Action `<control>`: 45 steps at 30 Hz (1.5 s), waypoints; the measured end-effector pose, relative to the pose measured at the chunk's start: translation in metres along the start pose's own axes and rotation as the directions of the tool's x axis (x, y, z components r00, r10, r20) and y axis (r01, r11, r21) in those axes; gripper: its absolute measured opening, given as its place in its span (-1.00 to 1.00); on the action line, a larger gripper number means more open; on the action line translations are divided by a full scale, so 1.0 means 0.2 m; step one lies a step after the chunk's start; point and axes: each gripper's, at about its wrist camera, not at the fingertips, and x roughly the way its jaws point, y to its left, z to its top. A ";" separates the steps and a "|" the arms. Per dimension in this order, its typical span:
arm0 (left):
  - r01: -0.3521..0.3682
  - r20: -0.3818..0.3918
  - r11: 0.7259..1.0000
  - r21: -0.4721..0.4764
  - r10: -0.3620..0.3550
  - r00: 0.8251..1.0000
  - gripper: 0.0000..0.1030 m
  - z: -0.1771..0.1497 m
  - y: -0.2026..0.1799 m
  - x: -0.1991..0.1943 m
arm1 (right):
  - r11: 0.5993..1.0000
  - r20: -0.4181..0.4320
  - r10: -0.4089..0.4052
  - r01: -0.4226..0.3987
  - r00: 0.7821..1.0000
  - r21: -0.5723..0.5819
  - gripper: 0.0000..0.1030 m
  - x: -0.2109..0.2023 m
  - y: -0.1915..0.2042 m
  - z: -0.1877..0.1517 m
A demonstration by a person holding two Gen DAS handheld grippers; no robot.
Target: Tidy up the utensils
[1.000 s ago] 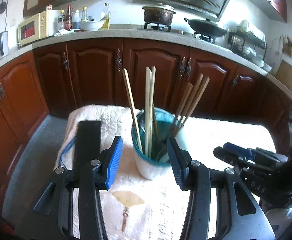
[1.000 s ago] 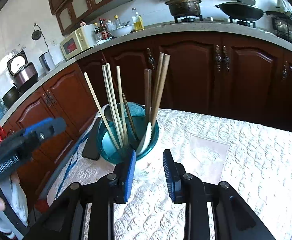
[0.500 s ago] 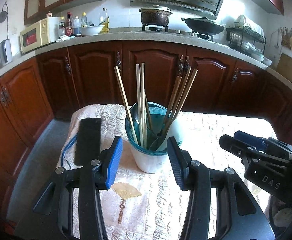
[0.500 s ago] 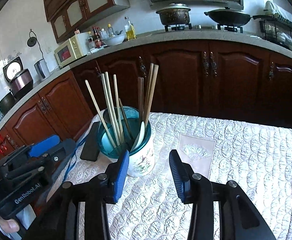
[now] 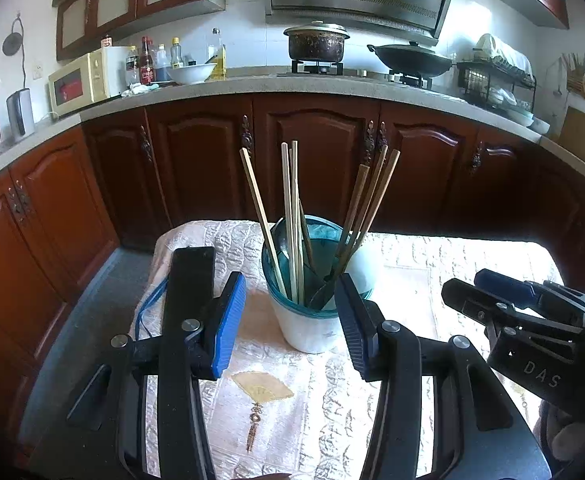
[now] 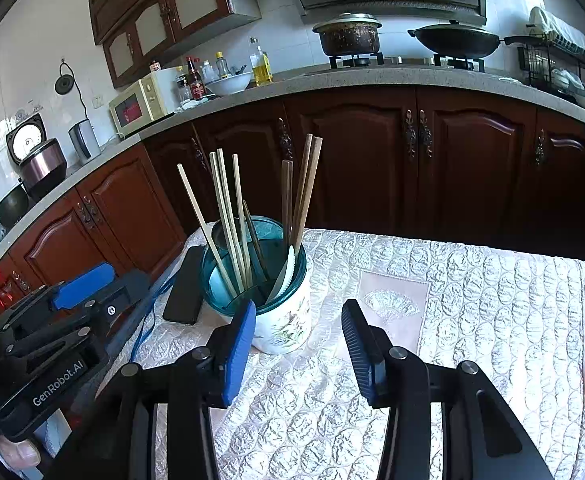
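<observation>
A white ceramic holder [image 5: 306, 328] [image 6: 288, 326] with a teal glass rim stands on the quilted tablecloth. In it stand several pale chopsticks [image 5: 290, 216] [image 6: 226, 216], several dark brown chopsticks [image 5: 368, 204] [image 6: 304, 188] and a white plastic utensil [image 6: 286, 272]. My left gripper [image 5: 290, 284] is open just short of the holder, which shows in the gap beyond its fingertips. My right gripper [image 6: 298, 312] is open too, nothing between its pads, with the holder just ahead and to its left. Each gripper also shows in the other's view: left gripper [image 6: 80, 288], right gripper [image 5: 504, 292].
A flat black rectangular device [image 5: 190, 280] [image 6: 184, 288] with a blue cable [image 5: 148, 304] lies left of the holder. The table [image 6: 472, 292] stretches to the right under its cloth. Behind it run dark wooden cabinets [image 5: 324, 152] and a counter with pots.
Both grippers have drawn back from the holder, which now looks farther off in both views. The right gripper's jaws have widened. The holder and its utensils have not moved.
</observation>
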 end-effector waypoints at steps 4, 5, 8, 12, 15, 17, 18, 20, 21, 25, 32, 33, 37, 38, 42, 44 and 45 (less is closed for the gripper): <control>-0.007 0.001 1.000 -0.002 0.007 1.000 -0.12 -0.01 0.00 0.00 | 1.000 -0.002 -0.003 0.003 1.000 -0.001 -0.15 0.00 0.01 0.01; -0.008 0.001 1.000 -0.004 0.008 1.000 -0.12 -0.01 0.01 0.00 | 1.000 -0.003 -0.003 0.003 1.000 0.000 -0.15 0.01 0.01 0.01; -0.011 0.002 1.000 -0.006 0.011 1.000 -0.12 -0.01 0.01 0.00 | 1.000 -0.004 -0.004 0.004 1.000 0.000 -0.15 0.01 0.01 0.01; -0.016 0.003 1.000 -0.006 0.016 1.000 -0.12 -0.01 0.01 0.01 | 1.000 -0.006 -0.004 0.004 1.000 -0.007 -0.14 0.02 0.02 0.02; -0.019 0.003 1.000 -0.004 0.019 1.000 -0.12 -0.01 0.01 0.01 | 1.000 -0.003 -0.007 0.007 1.000 -0.012 -0.14 0.02 0.03 0.01; -0.024 0.003 1.000 -0.002 0.024 1.000 -0.12 -0.01 0.01 0.01 | 1.000 -0.003 -0.007 0.007 1.000 -0.014 -0.14 0.02 0.03 0.01; -0.025 0.003 1.000 -0.002 0.025 1.000 -0.12 -0.01 0.01 0.02 | 1.000 -0.003 -0.008 0.008 1.000 -0.014 -0.14 0.02 0.03 0.01; -0.025 0.001 1.000 -0.004 0.025 1.000 -0.12 -0.01 0.02 0.02 | 1.000 -0.006 -0.011 0.011 1.000 -0.014 -0.14 0.02 0.04 0.01; -0.024 0.001 1.000 -0.005 0.024 1.000 -0.12 -0.01 0.02 0.02 | 1.000 -0.007 -0.011 0.011 1.000 -0.014 -0.14 0.02 0.04 0.01; -0.025 0.001 1.000 -0.002 0.025 1.000 -0.12 -0.01 0.02 0.03 | 1.000 -0.010 -0.012 0.012 1.000 -0.017 -0.14 0.03 0.04 0.01; -0.034 0.003 0.999 -0.005 0.034 0.999 -0.12 -0.02 0.03 0.03 | 1.000 -0.013 -0.012 0.012 1.000 -0.016 -0.13 0.04 0.04 0.01; -0.034 0.004 0.999 -0.006 0.034 0.999 -0.12 -0.02 0.03 0.03 | 1.000 -0.013 -0.013 0.013 1.000 -0.017 -0.13 0.04 0.04 0.01; -0.036 0.005 0.999 -0.006 0.036 0.999 -0.12 -0.02 0.03 0.03 | 1.000 -0.017 -0.016 0.015 1.000 -0.020 -0.13 0.04 0.04 0.01; -0.037 0.004 0.999 -0.006 0.037 0.999 -0.12 -0.02 0.03 0.03 | 1.000 -0.017 -0.016 0.016 1.000 -0.021 -0.13 0.04 0.04 0.01; -0.036 0.004 0.999 -0.005 0.036 0.999 -0.12 -0.02 0.03 0.03 | 1.000 -0.018 -0.016 0.016 1.000 -0.020 -0.13 0.04 0.04 0.01; -0.037 0.006 0.999 -0.005 0.037 0.999 -0.12 -0.03 0.03 0.03 | 1.000 -0.018 -0.017 0.016 1.000 -0.021 -0.13 0.04 0.04 0.01; -0.036 0.004 0.999 -0.005 0.036 0.999 -0.12 -0.03 0.03 0.02 | 1.000 -0.020 -0.017 0.017 1.000 -0.021 -0.13 0.05 0.04 0.01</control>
